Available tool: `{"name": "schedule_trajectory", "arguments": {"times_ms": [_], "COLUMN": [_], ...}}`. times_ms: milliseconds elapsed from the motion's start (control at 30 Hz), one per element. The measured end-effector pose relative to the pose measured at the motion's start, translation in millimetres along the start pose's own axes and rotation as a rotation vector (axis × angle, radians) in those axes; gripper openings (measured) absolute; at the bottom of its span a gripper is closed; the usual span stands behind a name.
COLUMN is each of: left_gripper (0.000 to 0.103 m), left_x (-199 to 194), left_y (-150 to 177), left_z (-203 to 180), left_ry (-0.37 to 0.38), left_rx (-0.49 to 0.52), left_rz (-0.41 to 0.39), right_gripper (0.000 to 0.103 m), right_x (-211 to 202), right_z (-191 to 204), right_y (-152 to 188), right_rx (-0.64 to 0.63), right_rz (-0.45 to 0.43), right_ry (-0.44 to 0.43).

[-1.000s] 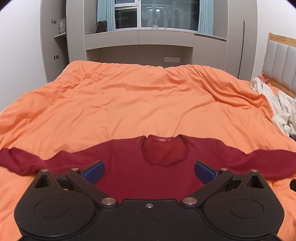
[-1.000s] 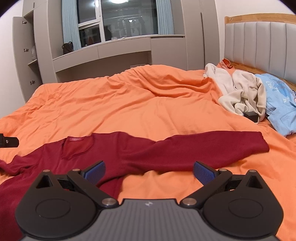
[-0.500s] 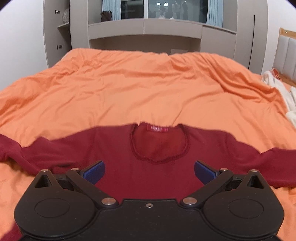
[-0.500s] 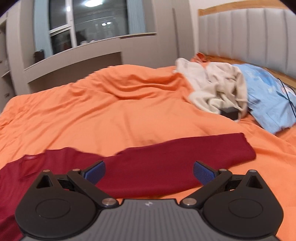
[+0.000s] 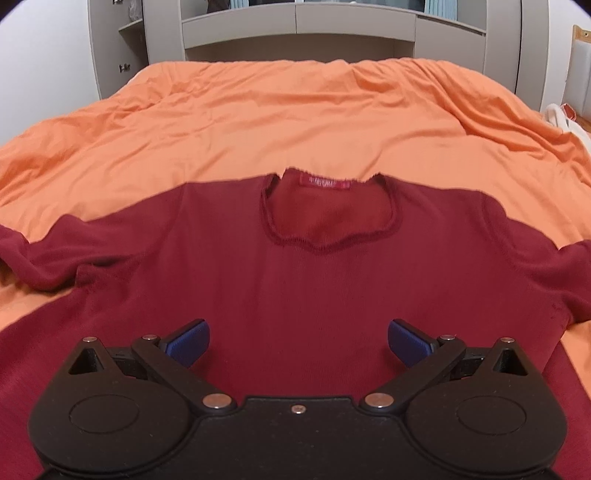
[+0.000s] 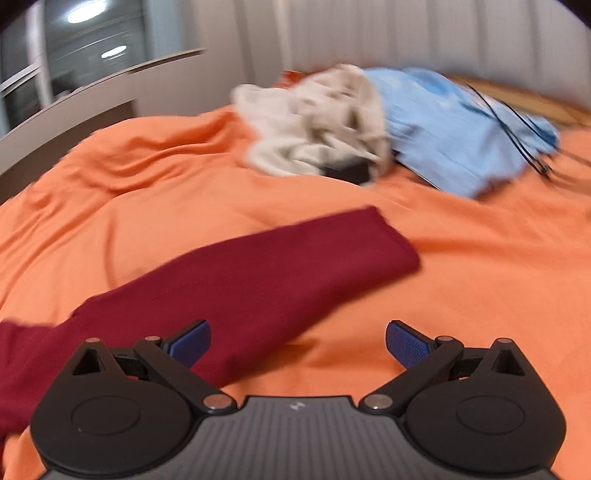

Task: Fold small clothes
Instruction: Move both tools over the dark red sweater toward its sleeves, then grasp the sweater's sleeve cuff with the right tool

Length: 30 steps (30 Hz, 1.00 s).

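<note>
A dark red long-sleeved knit top (image 5: 295,280) lies face up and spread flat on the orange duvet-covered bed (image 5: 295,122), its scooped neckline and red label pointing toward the grey built-in cabinets (image 5: 332,26) at the far side, as I work the two handheld tools from my station. My left gripper (image 5: 297,338) hangs low over the chest of the garment, its blue-padded jaws spread wide with nothing between them. My right gripper (image 6: 298,339), equally wide apart and empty, hovers over the right sleeve (image 6: 258,273), which lies stretched out straight, its cuff pointing toward a crumpled cream-coloured garment (image 6: 314,125) and a light blue cloth (image 6: 461,129) heaped near the padded headboard; a thin black cable crosses the blue one. The right wrist view is blurred, so finer detail there is lost. The left sleeve (image 5: 33,254) trails off the edge of the left wrist view, slightly rumpled near the shoulder. By my reading, folding proper has not started: the top is only laid out, both sleeves remain unfolded, and the body is not yet doubled over. The sleeve fold looks like the first step, and the heaped pieces likely wait their turn.
</note>
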<state>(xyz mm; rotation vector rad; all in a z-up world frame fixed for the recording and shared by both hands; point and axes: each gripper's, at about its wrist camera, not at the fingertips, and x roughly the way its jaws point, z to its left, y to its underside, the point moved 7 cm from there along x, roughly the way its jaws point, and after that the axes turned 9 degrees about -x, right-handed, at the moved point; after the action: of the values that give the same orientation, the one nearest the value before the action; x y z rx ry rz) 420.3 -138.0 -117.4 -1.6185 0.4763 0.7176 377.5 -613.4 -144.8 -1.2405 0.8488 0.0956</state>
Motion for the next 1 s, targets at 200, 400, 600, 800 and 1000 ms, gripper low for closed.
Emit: {"name": "schedule_trajectory", "arguments": {"times_ms": [200, 400, 600, 800, 1000], "left_gripper": [0.103, 0.103, 0.103, 0.103, 0.103], "left_x": [4, -7, -27, -45, -58], "left_y": [2, -14, -53, -88, -109], "left_z": [1, 2, 21, 47, 79], "left_ry": [0.000, 0.029, 0.038, -0.004, 0.015], "left_rx": [-0.002, -0.009, -0.025, 0.009, -0.016], "left_rz": [0.016, 0.003, -0.034, -0.077, -0.090], "right_gripper": [0.092, 0.045, 0.009, 0.008, 0.008], "right_x": [18, 25, 18, -29, -87], "right_z": [-18, -21, -9, 42, 149], "right_y": [-5, -7, -17, -50, -80], "right_rx": [0.139, 0.183, 0.122, -0.034, -0.270], "right_rz": [-0.017, -0.029, -0.075, -0.216, -0.353], "right_ry": [-0.029, 0.037, 0.045, 0.007, -0.124]}}
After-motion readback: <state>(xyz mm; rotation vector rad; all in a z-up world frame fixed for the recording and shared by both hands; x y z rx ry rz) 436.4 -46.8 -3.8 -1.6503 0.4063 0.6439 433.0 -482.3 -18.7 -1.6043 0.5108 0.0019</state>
